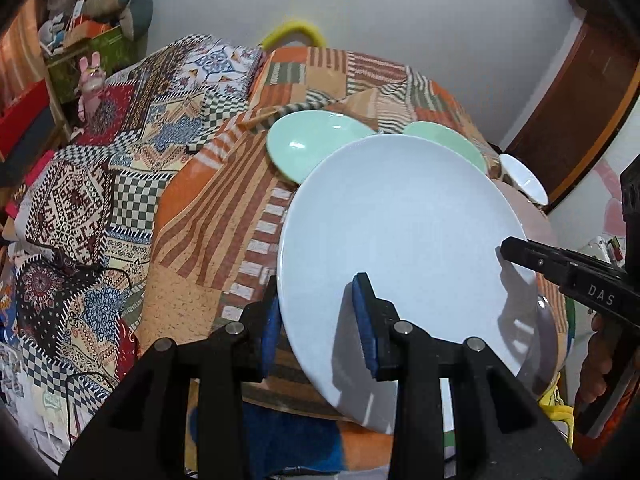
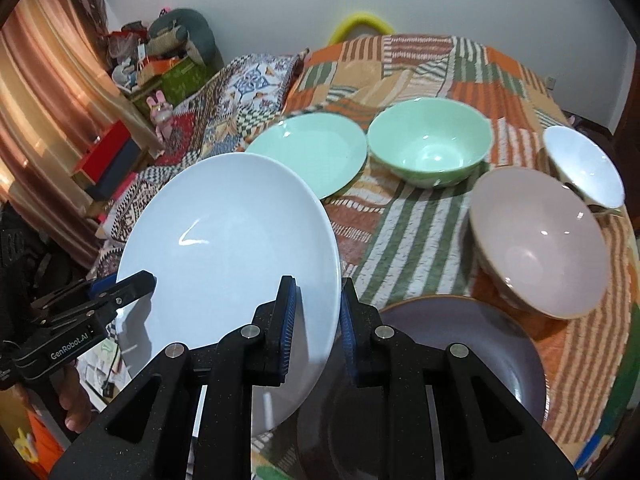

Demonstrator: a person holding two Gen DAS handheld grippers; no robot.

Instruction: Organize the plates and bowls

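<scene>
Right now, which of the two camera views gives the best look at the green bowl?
The right wrist view: the green bowl stands whole on the patchwork cloth, rim and inside plainly visible, beside the green plate. In the left wrist view only a sliver of its rim peeks over the white plate, which hides the rest.
</scene>
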